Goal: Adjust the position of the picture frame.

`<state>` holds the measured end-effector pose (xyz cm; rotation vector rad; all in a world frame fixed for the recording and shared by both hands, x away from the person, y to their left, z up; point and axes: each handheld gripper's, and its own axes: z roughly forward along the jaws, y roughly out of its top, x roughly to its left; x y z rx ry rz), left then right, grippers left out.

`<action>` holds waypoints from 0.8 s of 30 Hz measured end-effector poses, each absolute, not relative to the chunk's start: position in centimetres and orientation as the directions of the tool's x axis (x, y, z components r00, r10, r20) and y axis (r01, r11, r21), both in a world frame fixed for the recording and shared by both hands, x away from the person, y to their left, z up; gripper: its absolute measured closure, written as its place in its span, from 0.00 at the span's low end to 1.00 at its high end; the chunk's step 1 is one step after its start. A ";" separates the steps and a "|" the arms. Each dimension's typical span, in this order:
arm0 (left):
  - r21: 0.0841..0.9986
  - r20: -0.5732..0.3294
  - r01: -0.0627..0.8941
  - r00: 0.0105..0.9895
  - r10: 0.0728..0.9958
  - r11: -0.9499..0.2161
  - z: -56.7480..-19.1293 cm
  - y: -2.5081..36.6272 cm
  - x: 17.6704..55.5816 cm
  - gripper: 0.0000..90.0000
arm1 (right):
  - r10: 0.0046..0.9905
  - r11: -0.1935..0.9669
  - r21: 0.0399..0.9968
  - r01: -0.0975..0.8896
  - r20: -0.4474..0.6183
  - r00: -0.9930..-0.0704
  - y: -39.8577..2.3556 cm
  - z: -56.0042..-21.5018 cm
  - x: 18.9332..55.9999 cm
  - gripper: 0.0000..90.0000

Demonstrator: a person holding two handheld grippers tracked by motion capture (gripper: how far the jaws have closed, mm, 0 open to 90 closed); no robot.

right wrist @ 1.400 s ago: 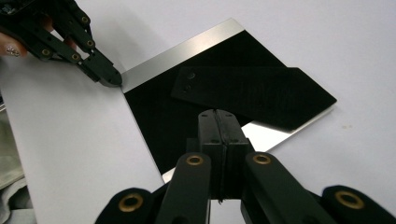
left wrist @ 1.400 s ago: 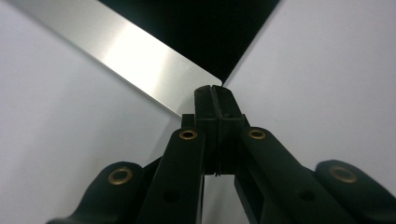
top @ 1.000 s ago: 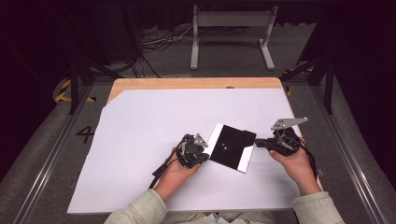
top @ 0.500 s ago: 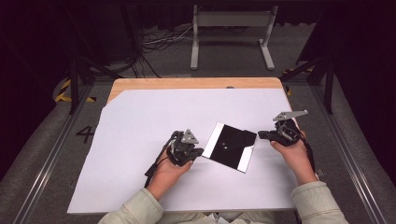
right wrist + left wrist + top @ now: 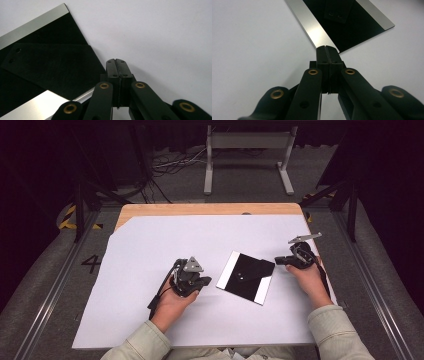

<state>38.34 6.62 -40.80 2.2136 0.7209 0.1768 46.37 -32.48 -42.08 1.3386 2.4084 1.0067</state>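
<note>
Black square plate (image 5: 246, 278) is lying flat on the white sheet (image 5: 150, 245) covering the table, turned diamond-wise, roughly midway between the 2 hands. It is showing 2 bright silvery strips along opposite edges. A darker black flap (image 5: 252, 270) with 2 small holes is resting on top of the plate, reaching toward its right corner.

Left gripper (image 5: 199, 281) is sitting just left of the plate, held in the person's left hand (image 5: 172, 302), cable trailing back along the wrist. In the left gripper view its jaws are pressing together with nothing between them, tips (image 5: 327, 48) hovering right at the near corner of the plate (image 5: 352, 25), beside the silvery strip (image 5: 312, 27). Whether the tips are touching the corner, cannot tell.

Right gripper (image 5: 281, 261) is sitting at the plate's right corner, held in the right hand (image 5: 310, 280), grey 3-cornered plate on top. In the right gripper view its jaws are also closed flush, empty, tips (image 5: 116, 61) lying just beside the plate's edge (image 5: 82, 50), over white sheet (image 5: 162, 37). The flap (image 5: 50, 62) with its 2 holes is lying to the left of the tips.

Wooden table edge (image 5: 210, 209) is showing beyond the sheet.
</note>
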 end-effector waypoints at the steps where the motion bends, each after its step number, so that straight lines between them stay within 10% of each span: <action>1: 0.722 -0.100 0.439 0.831 0.548 -0.534 -40.8 6.6 38.3 1.00 | 0.814 0.351 0.649 0.675 0.145 -0.563 -32.5 -42.2 46.6 1.00; 24: 0.716 -0.106 0.456 0.820 0.563 -0.529 -41.1 7.4 38.3 1.00 | 0.760 0.398 0.594 0.699 0.214 -0.614 -32.0 -42.8 45.9 1.00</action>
